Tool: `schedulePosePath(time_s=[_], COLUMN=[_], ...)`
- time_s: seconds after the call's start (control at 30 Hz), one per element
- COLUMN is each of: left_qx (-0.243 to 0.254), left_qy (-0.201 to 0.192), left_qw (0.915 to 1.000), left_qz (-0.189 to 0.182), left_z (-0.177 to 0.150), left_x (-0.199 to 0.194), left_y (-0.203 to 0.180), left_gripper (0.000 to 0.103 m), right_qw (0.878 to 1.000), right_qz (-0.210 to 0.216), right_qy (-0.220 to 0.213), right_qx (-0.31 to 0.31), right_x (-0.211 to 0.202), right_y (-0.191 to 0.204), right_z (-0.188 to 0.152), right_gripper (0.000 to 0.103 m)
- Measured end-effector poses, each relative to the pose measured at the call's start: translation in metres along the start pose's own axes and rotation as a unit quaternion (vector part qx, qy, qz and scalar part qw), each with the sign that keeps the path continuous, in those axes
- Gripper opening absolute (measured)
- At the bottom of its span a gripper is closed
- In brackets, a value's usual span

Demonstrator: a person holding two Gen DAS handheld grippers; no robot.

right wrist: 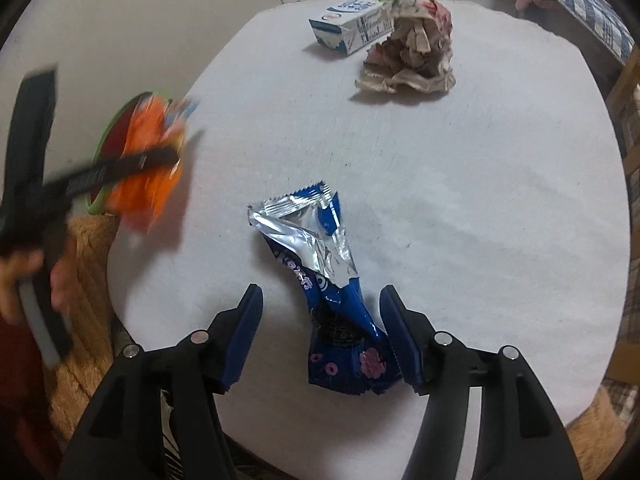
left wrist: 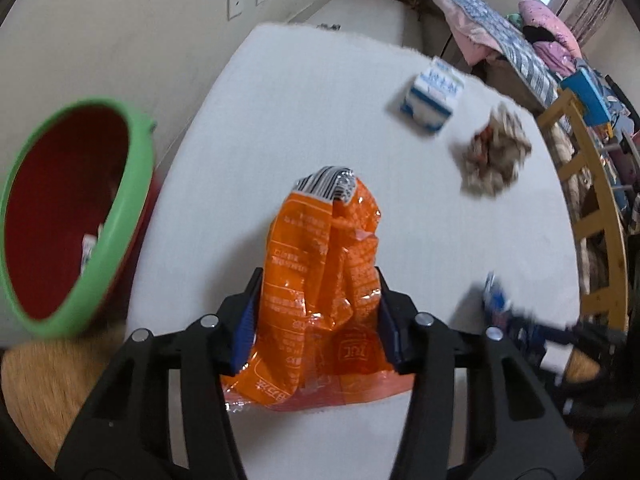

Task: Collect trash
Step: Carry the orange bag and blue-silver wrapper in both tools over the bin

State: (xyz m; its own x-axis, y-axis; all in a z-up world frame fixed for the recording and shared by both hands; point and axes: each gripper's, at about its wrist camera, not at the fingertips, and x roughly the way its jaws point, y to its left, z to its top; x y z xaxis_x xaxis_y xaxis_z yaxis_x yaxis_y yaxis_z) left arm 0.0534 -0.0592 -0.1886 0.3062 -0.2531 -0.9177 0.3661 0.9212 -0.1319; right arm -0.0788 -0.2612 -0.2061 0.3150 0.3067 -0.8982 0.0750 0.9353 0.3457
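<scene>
Left gripper [left wrist: 320, 312] clamped on orange bag [left wrist: 320, 280], pads pressing both sides; bag carried clear of table [left wrist: 280, 100]. Bin [left wrist: 80, 208] at 9 o'clock from it, beside table edge.

Right gripper [right wrist: 320, 332] half open astride blue wrapper [right wrist: 328, 300] lying on table; right pad touching foil, left pad apart, nothing gripped.

Carton [right wrist: 352, 24] and paper wad [right wrist: 412, 48] at 12 o'clock, touching each other.

Advice: bring bag fully over bin mouth before release. Right: centre on wrapper's thick fold, then squeeze.
</scene>
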Motion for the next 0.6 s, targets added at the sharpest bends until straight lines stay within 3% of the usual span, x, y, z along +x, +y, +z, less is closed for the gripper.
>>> schedulePosePath(time_s=[0.17, 0.27, 0.33, 0.43, 0.5, 0.6], left_qx=[-0.021, -0.038, -0.04, -0.037, -0.039, -0.035], left_qy=[0.013, 0.018, 0.023, 0.025, 0.017, -0.009], left_qw=[0.9997, 0.9991, 0.9989, 0.999, 0.9991, 0.9993], left_qz=[0.008, 0.001, 0.0, -0.004, -0.007, 0.001], left_z=[-0.026, -0.034, -0.036, -0.039, -0.039, -0.036], left_x=[0.004, 0.007, 0.011, 0.013, 0.007, -0.007], left_y=[0.008, 0.013, 0.014, 0.013, 0.014, 0.014], left_gripper=[0.055, 0.064, 0.064, 0.056, 0.054, 0.054], right_qw=[1.0, 1.0, 1.0, 1.0, 0.999, 0.999], right_qz=[-0.005, -0.006, -0.009, -0.01, -0.006, -0.009], right_qy=[-0.005, -0.009, -0.01, -0.014, -0.021, -0.015], right_qx=[0.013, 0.018, 0.018, 0.022, 0.035, 0.045], right_x=[0.007, 0.007, 0.008, 0.01, 0.008, 0.011], right_y=[0.0, 0.0, 0.001, 0.0, -0.003, -0.007], right_z=[-0.002, -0.003, -0.002, 0.0, -0.001, -0.003], right_gripper=[0.059, 0.059, 0.059, 0.057, 0.041, 0.033])
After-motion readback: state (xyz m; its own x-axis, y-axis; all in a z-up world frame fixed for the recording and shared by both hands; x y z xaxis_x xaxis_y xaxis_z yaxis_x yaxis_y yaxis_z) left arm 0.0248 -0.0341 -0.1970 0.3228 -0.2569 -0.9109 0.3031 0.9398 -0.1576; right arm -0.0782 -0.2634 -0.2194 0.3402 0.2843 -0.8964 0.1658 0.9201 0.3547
